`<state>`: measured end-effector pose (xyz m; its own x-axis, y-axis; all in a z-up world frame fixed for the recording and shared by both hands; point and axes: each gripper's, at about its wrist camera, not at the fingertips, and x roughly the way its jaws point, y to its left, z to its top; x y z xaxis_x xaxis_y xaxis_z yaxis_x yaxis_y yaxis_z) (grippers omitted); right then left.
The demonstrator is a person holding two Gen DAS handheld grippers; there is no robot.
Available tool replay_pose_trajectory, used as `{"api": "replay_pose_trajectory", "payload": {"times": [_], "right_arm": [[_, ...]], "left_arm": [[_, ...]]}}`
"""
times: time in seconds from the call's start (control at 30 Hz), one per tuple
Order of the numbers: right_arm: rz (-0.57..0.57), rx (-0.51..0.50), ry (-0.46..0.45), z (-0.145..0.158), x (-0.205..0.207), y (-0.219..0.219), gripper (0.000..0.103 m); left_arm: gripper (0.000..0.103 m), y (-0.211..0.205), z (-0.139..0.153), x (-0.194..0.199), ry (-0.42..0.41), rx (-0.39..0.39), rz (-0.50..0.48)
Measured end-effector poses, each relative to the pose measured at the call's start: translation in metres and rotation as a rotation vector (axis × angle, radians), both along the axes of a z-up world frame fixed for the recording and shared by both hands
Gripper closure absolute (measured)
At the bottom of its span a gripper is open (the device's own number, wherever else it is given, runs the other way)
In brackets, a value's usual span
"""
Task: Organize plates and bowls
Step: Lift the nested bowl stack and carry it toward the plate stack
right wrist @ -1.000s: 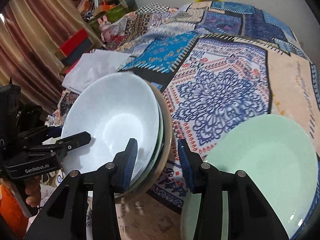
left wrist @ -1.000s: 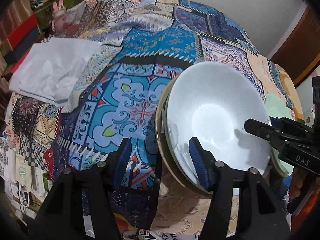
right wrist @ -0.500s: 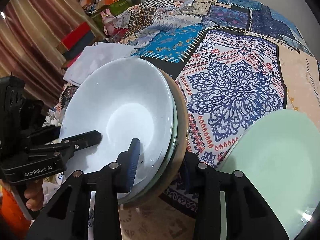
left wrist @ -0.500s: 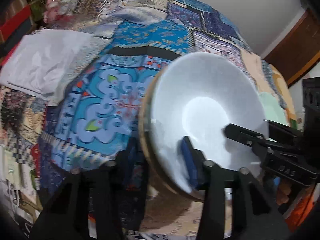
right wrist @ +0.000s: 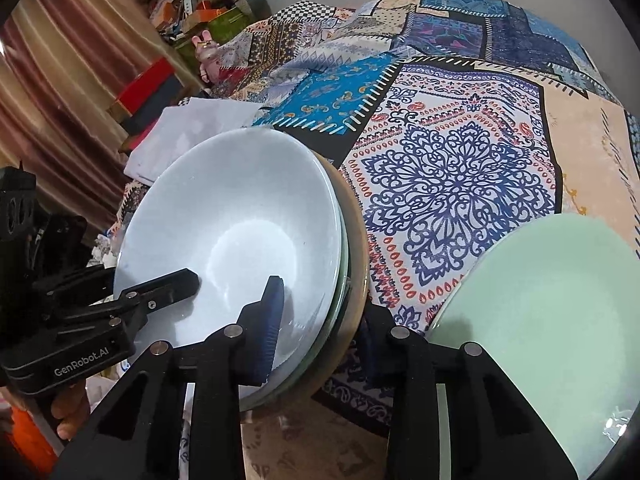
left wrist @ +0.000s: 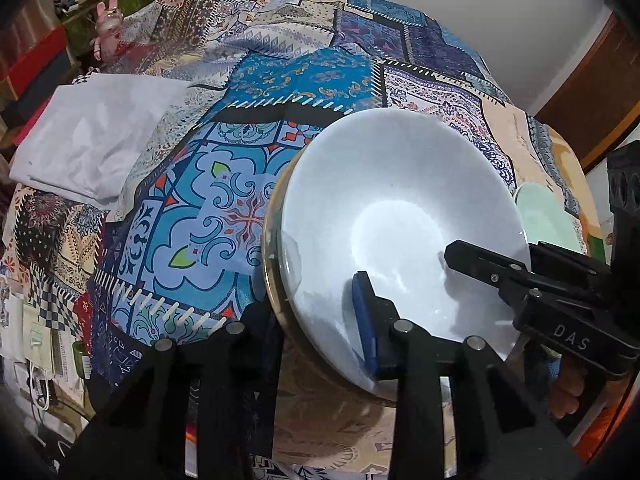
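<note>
Above a patchwork bedspread (left wrist: 224,216), a nested stack of bowls (left wrist: 396,220) hangs tilted, its opposite rims pinched by the left gripper (left wrist: 316,320) and the right gripper (right wrist: 320,312), whose jaws are closing, likely to share the load; a green plate (right wrist: 540,308) lies just beside.

Stacked bowls (right wrist: 240,232) block the near centre; green plate (right wrist: 552,320) sits near them to the right. Folded white cloth (left wrist: 92,144) occupies far left. Patterned bedspread (right wrist: 460,168) beyond lies open for passage
</note>
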<state>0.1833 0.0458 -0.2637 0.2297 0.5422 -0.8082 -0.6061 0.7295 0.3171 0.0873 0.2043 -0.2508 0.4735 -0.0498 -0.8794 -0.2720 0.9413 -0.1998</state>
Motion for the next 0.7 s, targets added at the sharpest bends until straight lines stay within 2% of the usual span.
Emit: {"api": "replay_pose_trajectory", "payload": {"times": [0.33,0.7], "right_arm": [[-0.019,0.029,-0.013,0.009,0.0,-0.008,0.073],[-0.057,0.074,-0.062,0.036,0.001,-0.034,0.073]], "left_arm": [[0.069,-0.007,0.009,0.001,-0.007,0.005,0.011],[0.069,-0.027,0.041,0.005,-0.063,0.032,-0.015]]}}
